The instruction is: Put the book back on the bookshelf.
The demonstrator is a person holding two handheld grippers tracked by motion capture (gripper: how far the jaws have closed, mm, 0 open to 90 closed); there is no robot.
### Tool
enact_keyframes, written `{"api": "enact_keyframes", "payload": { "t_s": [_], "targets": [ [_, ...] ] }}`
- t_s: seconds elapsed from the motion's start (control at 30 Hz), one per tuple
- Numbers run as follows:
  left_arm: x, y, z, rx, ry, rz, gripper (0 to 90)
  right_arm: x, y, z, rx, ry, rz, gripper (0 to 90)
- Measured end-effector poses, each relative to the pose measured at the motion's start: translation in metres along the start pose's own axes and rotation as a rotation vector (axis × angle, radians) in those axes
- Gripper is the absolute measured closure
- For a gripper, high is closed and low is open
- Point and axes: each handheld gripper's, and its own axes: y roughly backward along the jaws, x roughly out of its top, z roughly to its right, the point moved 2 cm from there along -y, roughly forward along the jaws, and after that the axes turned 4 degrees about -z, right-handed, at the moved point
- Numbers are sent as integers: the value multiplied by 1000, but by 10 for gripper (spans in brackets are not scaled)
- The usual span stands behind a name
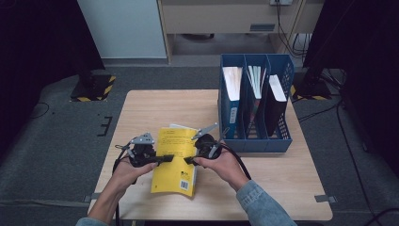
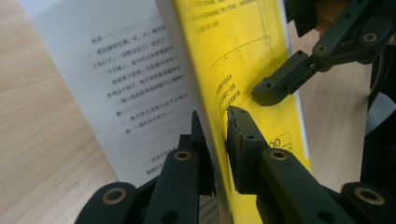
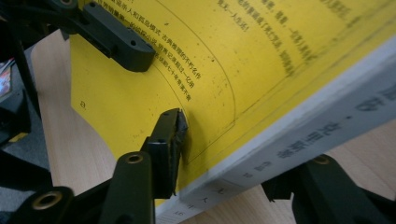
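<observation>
Yellow book (image 1: 174,160) between both tongs — left tongs (image 1: 165,158) pinching its cover, right tongs (image 1: 188,160) clamping its spine

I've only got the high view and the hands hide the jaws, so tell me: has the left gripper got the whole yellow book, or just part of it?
Observer: Just the cover. In the left gripper view, the left gripper pinches it alone between its jaws, and a printed white page stands free beside it.
Operator: And the right one?
Observer: The right gripper spans the full thickness of the yellow book, with one jaw on the cover and the other under the spine.
Operator: Any text on that spine?
Observer: Yes, dark characters printed on pale grey.
</observation>
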Motion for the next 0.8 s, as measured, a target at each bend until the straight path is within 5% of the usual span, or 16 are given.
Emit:
{"api": "enact_keyframes", "payload": {
  "t_s": [0.63, 0.8],
  "targets": [
    [7, 7, -5, 81, -9, 30, 753, 20, 26, 0, -133, 79, 0, 707],
    [16, 3, -9, 124, -9, 51, 782, 25, 31, 1, -215, 105, 14, 730]
  ]
}}
